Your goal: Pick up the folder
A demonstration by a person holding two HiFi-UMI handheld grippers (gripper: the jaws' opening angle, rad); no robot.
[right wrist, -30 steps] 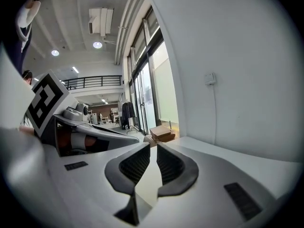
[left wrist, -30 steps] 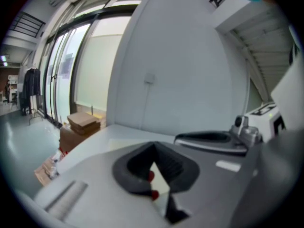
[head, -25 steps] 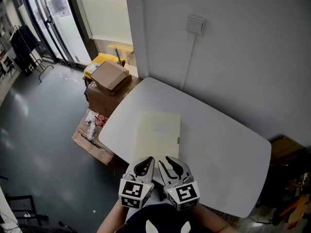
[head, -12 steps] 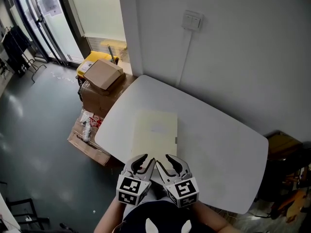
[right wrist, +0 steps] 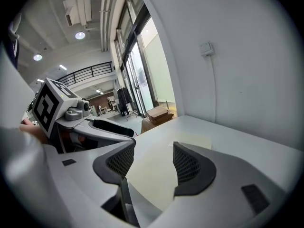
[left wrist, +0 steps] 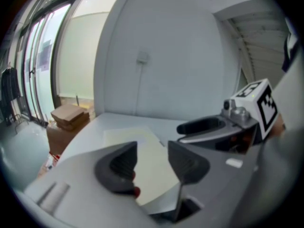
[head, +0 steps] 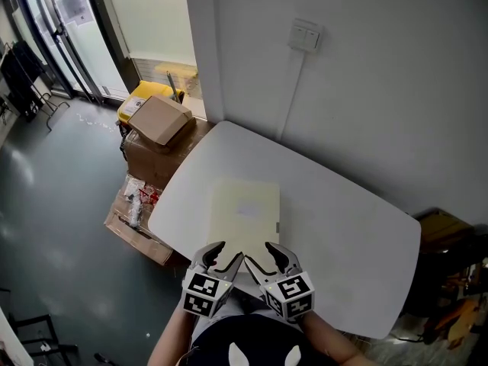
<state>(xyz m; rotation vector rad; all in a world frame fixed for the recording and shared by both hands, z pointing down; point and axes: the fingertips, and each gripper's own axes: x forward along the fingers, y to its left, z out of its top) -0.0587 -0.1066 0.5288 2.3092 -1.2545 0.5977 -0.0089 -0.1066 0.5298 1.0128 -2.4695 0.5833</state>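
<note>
Left gripper (head: 223, 255) and right gripper (head: 268, 258) jaws just opened, both empty — take folder (head: 244, 212) by its near edge at desk (head: 358, 242) front, pinch evenly.

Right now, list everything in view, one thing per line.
folder: one, pale yellow, flat on the table's left part
table: one, white, against the wall
wall switch: one, white, on the wall above the table, with a cable running down
cardboard boxes: several, brown, on the floor left of the table
yellow container: one, behind the boxes
left gripper: one, grey with black jaws, by the folder's near edge; the jaws have just been opening and hold nothing
right gripper: one, same colours, beside the left; the jaws have just been opening and hold nothing
</note>
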